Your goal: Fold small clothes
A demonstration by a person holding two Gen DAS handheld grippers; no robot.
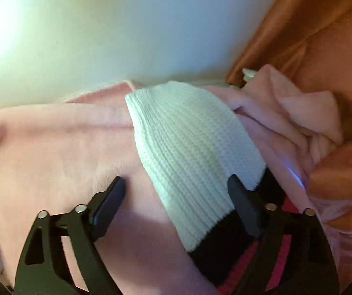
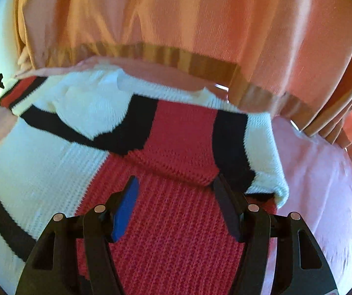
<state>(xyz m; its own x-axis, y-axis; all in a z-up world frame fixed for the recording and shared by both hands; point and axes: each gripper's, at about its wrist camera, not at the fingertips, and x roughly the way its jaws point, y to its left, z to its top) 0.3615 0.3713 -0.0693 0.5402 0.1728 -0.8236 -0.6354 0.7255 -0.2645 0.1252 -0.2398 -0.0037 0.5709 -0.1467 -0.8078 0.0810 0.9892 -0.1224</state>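
Observation:
A small knitted sweater (image 2: 176, 216) in red, white and black lies on a pink blanket (image 2: 323, 196). In the right wrist view its upper part is folded over the red middle panel. My right gripper (image 2: 174, 184) is open, its fingers straddling the fold edge of the red knit. In the left wrist view a white ribbed part of the sweater (image 1: 190, 147) with a black band (image 1: 220, 245) lies across the pink blanket (image 1: 53, 159). My left gripper (image 1: 176, 184) is open above it, the right finger (image 1: 242, 204) at the white knit's edge, the left finger over the blanket.
An orange curtain (image 2: 200, 19) hangs close behind the sweater and shows at the right in the left wrist view (image 1: 311, 24). A pale wall (image 1: 126, 24) rises behind the blanket. The blanket is bunched at the right (image 1: 311, 123).

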